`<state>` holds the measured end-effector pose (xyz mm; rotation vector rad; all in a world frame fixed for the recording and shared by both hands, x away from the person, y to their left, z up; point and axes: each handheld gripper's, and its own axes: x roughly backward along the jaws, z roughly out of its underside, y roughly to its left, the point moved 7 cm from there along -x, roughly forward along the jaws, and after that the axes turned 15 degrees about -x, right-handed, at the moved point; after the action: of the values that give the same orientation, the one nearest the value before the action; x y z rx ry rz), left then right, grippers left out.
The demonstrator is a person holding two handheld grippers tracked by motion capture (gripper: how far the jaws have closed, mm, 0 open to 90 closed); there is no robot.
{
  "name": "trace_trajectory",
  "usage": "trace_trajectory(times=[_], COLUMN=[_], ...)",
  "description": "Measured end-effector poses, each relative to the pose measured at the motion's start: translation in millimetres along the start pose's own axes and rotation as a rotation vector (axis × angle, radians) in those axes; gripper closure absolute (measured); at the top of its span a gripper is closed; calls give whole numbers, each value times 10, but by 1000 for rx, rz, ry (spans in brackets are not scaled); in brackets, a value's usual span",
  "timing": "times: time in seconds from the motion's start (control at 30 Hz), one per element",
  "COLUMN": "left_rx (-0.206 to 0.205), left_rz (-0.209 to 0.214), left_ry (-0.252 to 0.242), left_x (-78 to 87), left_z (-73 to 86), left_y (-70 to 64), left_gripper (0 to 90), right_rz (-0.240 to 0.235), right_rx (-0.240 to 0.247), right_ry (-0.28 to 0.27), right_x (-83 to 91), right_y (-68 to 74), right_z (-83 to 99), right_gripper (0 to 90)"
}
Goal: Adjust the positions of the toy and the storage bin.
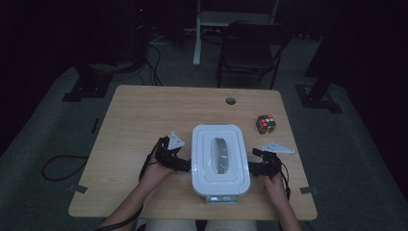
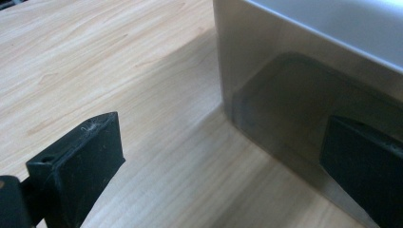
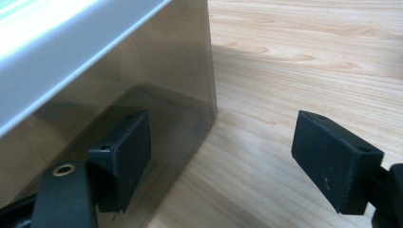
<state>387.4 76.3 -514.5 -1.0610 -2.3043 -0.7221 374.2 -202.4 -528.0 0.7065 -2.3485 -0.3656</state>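
Note:
A rectangular box with a white lid (image 1: 220,159) stands near the table's front edge, between my two grippers. My left gripper (image 1: 184,165) sits low at the box's left side, open, with one jaw close against the smooth wall of the box (image 2: 294,90) and the other over bare wood. At the box's right side my right gripper (image 1: 253,167) is likewise open. In the right gripper view one jaw lies along the box wall (image 3: 142,71) near its corner and the other stands over the table. My left gripper (image 2: 218,171) and right gripper (image 3: 228,161) hold nothing.
A colour cube (image 1: 265,123) sits on the wooden table (image 1: 144,115) to the right of the box, farther back. A round cable hole (image 1: 231,101) is near the far edge. A folding chair (image 1: 250,48) stands beyond the table.

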Motion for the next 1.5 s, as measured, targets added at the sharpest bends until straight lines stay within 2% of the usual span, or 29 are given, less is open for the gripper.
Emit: trace_trajectory(times=[0.07, 0.1, 0.17, 0.23, 0.27, 0.33, 0.4, 0.43, 0.47, 0.5, 0.57, 0.7, 0.77, 0.9, 1.0, 1.07, 1.27, 1.37, 1.5], left_rx=[25, 33, 39, 76, 101, 112, 125, 130, 131, 138, 151, 151, 148, 141, 168, 172, 172, 164, 161], left_rz=[11, 5, -18, -15, -5, -13, -16, -8, -2, 4, 19, -3, -20, -73, -80, -87, -71, -84, -72], left_ry=[-31, -43, -44, -32, -27, -13, -7, 0, 2, -7, -11, 13, 20, 40, 54, 77, 140, 163, 175], left_x=[19, 36, 60, 77, 91, 116, 154, 176, 196, 223, 284, 397, 468, 607, 683, 721, 786, 802, 789], left_z=[18, 38, 92, 181, 238, 317, 396, 446, 475, 509, 590, 756, 822, 967, 1097, 1192, 1446, 1507, 1559], left_y=[0, 0, 23, 73, 108, 156, 195, 212, 222, 235, 263, 323, 348, 407, 438, 439, 425, 432, 415], left_gripper=[13, 14, 14, 14, 13, 14, 14, 14, 14, 14, 13, 13, 13, 13, 14, 13, 13, 13, 13], right_rz=[13, 37, 79, 123, 138, 153, 171, 163, 132, 130, 160, 195, 197, 209, 220, 227, 268, 282, 315], right_rx=[7, 26, 74, 90, 84, 52, 67, 59, 45, 38, 35, 11, -3, -38, -57, -61, -48, -62, -59], right_ry=[-9, -14, -25, -52, -63, -90, -119, -127, -138, -143, -143, -143, -155, -155, -157, -159, -152, -149, -134], right_x=[10, 15, 40, 82, 102, 142, 182, 197, 216, 222, 224, 209, 209, 180, 151, 131, 29, -26, -108], right_y=[-6, -17, -30, -78, -119, -227, -319, -343, -383, -411, -497, -655, -705, -825, -905, -938, -1042, -1094, -1152], right_z=[5, 5, -3, -28, -46, -87, -121, -131, -152, -165, -201, -284, -322, -392, -439, -463, -537, -589, -649], right_gripper=[181, 147, 133, 131, 131, 123, 115, 114, 114, 114, 114, 115, 115, 114, 114, 115, 115, 115, 115])
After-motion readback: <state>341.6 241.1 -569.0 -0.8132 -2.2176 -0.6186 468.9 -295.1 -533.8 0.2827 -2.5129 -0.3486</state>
